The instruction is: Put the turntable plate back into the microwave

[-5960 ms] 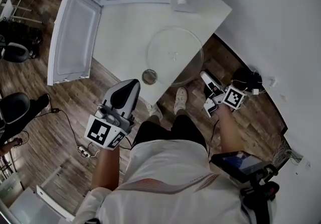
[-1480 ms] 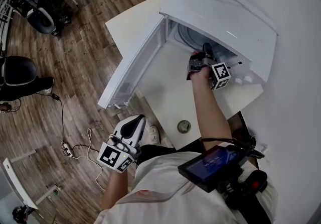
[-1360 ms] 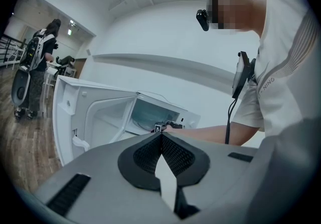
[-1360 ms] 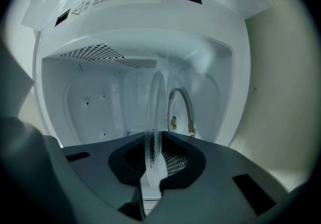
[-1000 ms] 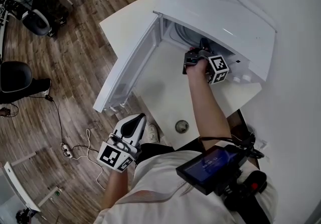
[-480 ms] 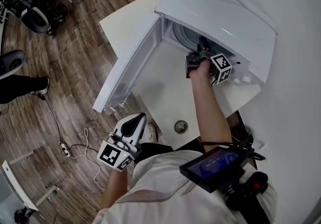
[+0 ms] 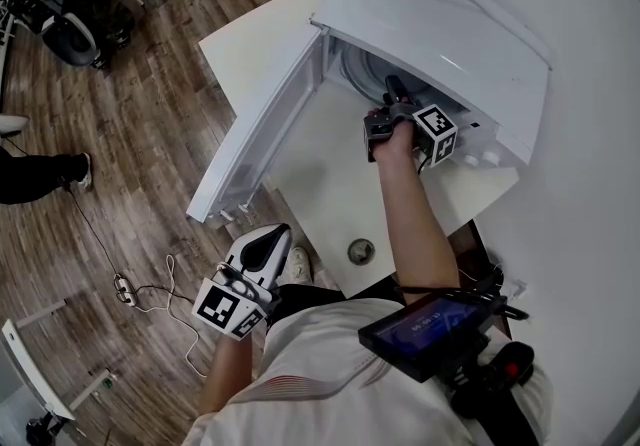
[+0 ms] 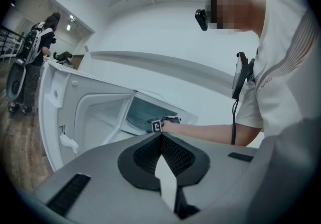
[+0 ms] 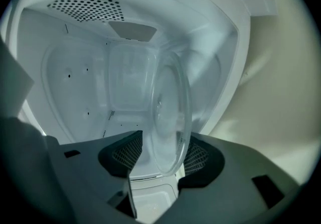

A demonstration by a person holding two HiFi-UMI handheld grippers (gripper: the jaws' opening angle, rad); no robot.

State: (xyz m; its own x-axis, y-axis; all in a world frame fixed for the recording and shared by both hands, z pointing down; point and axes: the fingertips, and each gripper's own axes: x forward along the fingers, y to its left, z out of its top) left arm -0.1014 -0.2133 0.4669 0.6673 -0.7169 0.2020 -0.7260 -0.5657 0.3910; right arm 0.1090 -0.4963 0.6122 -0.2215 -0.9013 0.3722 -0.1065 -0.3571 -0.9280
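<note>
The glass turntable plate [image 9: 168,117] sits inside the microwave [image 7: 440,24], seen edge-on between the jaws of the right gripper [image 9: 159,155]. Those jaws have just been opening and now stand wide, no longer pressing it. The left gripper [image 8: 161,140] hangs low with its jaws together, holding nothing.

Clear glass plate [image 9: 169,112], glossy microwave [image 7: 440,24] walls

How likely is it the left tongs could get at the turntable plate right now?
Probably not: the left tongs hang by the person's hip, far from the microwave holding the turntable plate.
</note>
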